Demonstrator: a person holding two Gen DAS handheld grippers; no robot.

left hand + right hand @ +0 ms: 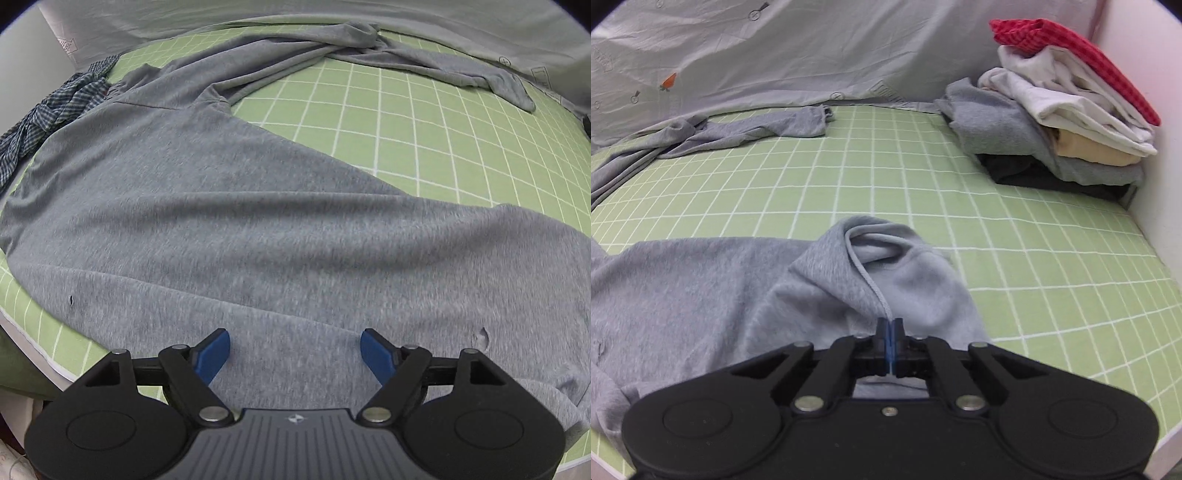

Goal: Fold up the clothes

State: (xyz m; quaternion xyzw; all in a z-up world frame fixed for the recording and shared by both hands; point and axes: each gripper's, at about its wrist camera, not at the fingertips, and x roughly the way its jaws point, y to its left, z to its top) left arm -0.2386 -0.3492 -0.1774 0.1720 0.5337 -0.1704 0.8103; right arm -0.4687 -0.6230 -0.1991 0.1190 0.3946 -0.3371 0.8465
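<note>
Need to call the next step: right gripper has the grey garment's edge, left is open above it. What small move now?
Probably lower the open left gripper onto the grey garment and pinch it; only the right gripper grips it.

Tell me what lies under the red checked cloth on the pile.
Under the red checked cloth lie white garments, then a cream piece, grey fabric and something dark. Their covered parts stay hidden.
</note>
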